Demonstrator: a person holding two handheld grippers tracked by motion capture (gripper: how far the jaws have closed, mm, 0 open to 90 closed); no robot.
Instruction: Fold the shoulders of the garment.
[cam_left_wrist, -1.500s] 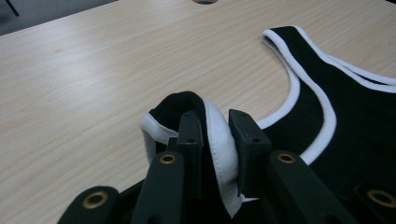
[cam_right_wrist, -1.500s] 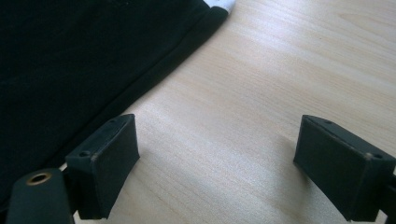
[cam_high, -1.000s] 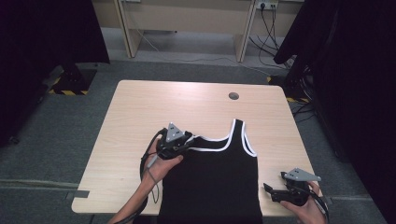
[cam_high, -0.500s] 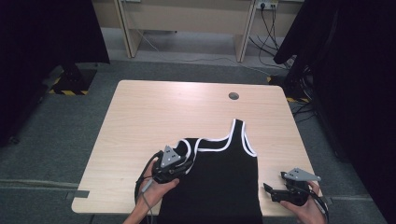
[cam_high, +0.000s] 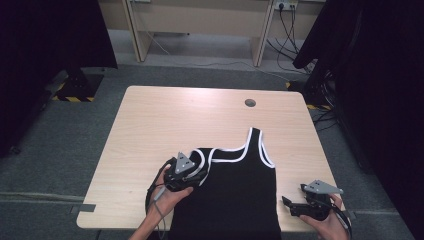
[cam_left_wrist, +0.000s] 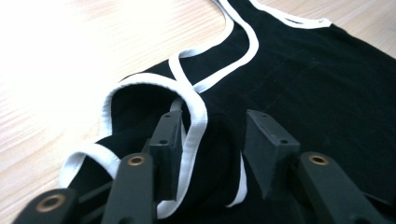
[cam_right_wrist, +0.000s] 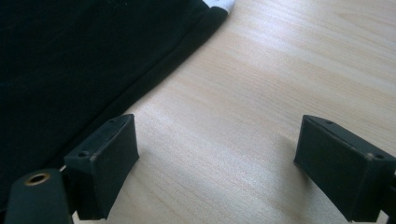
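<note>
Black tank top (cam_high: 235, 195) flat on table (cam_high: 165, 120), left tool (cam_left_wrist: 212, 140) just opening around folded strap (cam_left_wrist: 194, 119), right tool (cam_right_wrist: 215, 154) wide, empty

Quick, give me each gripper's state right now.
Left gripper: jaws just opening, pads off the bunched strap of the black tank top between them.
Right gripper: open, holding nothing, over the table.

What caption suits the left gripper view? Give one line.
Left gripper, jaws just opening, straddles the folded white-trimmed strap of a black tank top on a light wooden table.
</note>
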